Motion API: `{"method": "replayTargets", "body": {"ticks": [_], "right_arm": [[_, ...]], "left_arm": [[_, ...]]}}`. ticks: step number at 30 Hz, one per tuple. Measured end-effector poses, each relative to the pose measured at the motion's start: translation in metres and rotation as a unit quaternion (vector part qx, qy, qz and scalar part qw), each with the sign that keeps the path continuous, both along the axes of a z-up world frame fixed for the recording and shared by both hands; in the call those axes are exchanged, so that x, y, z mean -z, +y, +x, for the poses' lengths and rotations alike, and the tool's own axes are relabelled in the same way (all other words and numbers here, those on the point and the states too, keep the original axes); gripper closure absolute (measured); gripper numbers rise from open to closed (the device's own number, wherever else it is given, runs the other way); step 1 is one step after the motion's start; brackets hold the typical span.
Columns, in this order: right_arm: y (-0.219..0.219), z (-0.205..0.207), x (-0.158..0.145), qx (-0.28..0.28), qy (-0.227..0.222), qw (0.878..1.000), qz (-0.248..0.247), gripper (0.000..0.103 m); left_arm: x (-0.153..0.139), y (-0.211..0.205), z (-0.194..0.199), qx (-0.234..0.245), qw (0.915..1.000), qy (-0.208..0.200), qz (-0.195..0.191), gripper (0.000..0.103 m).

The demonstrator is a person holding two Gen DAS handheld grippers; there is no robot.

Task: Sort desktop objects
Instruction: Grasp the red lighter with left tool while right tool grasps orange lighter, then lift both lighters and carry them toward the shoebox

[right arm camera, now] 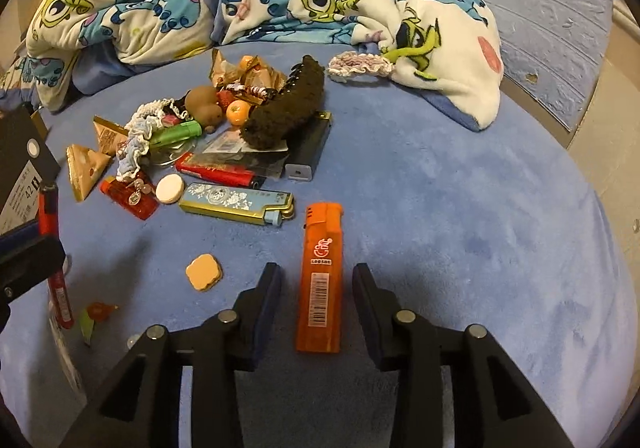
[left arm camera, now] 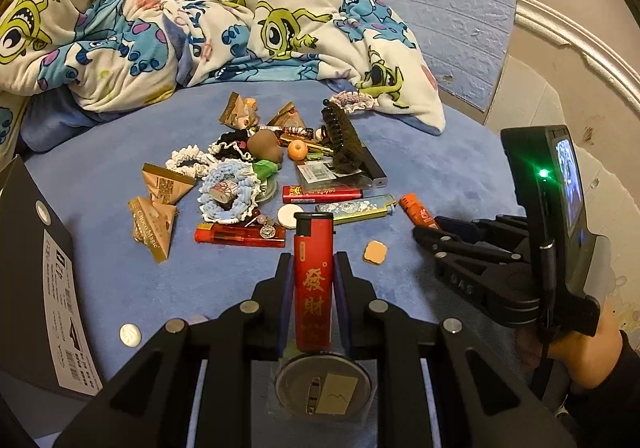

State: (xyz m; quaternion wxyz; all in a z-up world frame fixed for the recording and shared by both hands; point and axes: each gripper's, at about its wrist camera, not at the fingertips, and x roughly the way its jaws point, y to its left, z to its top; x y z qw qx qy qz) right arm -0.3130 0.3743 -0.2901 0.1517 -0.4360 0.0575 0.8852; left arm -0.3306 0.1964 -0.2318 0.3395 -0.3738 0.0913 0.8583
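Note:
My left gripper is shut on a red lighter with gold characters, held upright off the blue bedcover. In the right wrist view, an orange lighter lies flat on the cover between the fingers of my right gripper. Those fingers stand apart on either side of it, with a gap on each side. Beyond lies the pile: a blue patterned lighter, a black lighter, two more red lighters, scrunchies, gold snack packets, a small orange fruit and a dark fuzzy hair claw. The left wrist view has the right gripper beside the orange lighter.
A cartoon-print blanket is heaped behind the pile. A black shoebox stands at the left edge. A round tin sits under the left gripper. A small biscuit-shaped piece and a white tablet lie loose.

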Motion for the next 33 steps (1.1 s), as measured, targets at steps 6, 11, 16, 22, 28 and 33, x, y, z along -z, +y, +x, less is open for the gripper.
{"method": "replayTargets", "body": {"ticks": [6,11,16,22,28,33], "right_arm": [[0.008,0.006,-0.005,0.004,0.005,1.0,-0.023,0.083],[0.011,0.013,-0.016,0.007,0.018,0.999,-0.038,0.083],[0.006,0.016,-0.03,-0.001,0.031,0.999,-0.037,0.083],[-0.007,0.013,-0.035,-0.015,0.03,0.999,-0.029,0.083],[-0.021,0.012,-0.05,-0.03,0.043,0.998,-0.026,0.083],[-0.043,0.008,-0.061,-0.051,0.049,0.997,-0.024,0.083]], "left_arm": [[-0.005,-0.005,-0.001,-0.005,1.0,0.007,0.005,0.083],[-0.009,-0.008,-0.001,-0.007,0.9999,0.008,0.007,0.083],[-0.011,-0.009,0.0,-0.013,0.9998,0.01,0.008,0.083],[-0.017,-0.015,-0.001,-0.024,0.9996,0.01,0.011,0.083],[-0.025,-0.027,-0.001,-0.035,0.9992,0.014,0.013,0.083],[-0.037,-0.044,0.001,-0.062,0.9979,0.019,0.003,0.083]]}}
